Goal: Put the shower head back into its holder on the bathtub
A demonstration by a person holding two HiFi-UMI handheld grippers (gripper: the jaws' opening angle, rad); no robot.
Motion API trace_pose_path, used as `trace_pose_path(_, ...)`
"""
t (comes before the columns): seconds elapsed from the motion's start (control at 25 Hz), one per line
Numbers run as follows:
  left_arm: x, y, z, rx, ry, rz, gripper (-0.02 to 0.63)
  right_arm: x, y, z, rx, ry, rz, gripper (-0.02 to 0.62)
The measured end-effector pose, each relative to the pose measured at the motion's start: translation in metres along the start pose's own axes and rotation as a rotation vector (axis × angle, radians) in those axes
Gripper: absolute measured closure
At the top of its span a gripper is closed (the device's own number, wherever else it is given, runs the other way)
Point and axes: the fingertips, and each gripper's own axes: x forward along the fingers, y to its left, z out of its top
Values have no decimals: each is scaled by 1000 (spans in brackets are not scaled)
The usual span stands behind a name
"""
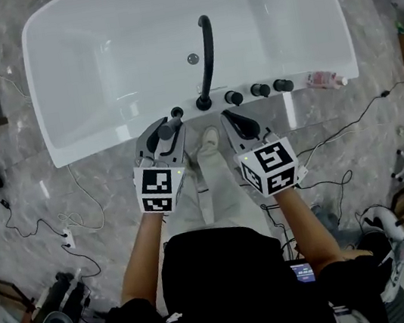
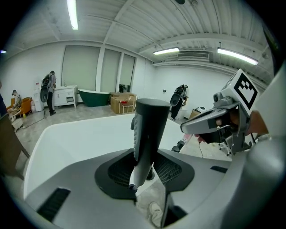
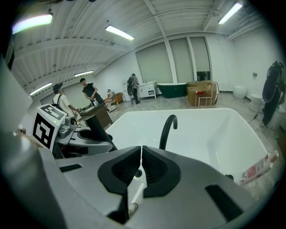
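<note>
The shower head [image 2: 146,134] is a dark grey stick that stands upright between my left gripper's pads, and my left gripper [image 2: 145,172] is shut on it. From above, the left gripper [image 1: 164,127] holds the shower head [image 1: 170,128] just short of the bathtub's [image 1: 91,141] near rim. A small black round fitting [image 1: 176,112] sits on the rim right ahead of it. My right gripper [image 1: 235,120] hovers beside it near the rim. In its own view the right gripper [image 3: 141,162] is shut with nothing in it.
A tall black curved faucet [image 1: 206,60] rises from the rim, with three black knobs [image 1: 260,90] to its right and a pink bottle [image 1: 324,80] lying further along. Cables [image 1: 81,215] trail over the marble floor. People stand far off in the room [image 3: 91,94].
</note>
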Motion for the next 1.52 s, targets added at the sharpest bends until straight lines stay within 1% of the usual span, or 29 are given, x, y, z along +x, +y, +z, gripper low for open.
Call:
trace_pose_path(0.44,54,27,-50,-61,58,33,462,52,-7,-30,26,79,39,571)
trace_pose_path(1.04,109,45,-101,-45,116,44,462,92,-31,-81,74,161,43,571)
trace_pose_path(1.28,118,47,-119,-40,143,44,462,101,-31,-98,90,190,50,571)
trace_pose_path(1.52,126,46,-133,-25,164,50,462,105,-31,-105,98,207,56,571)
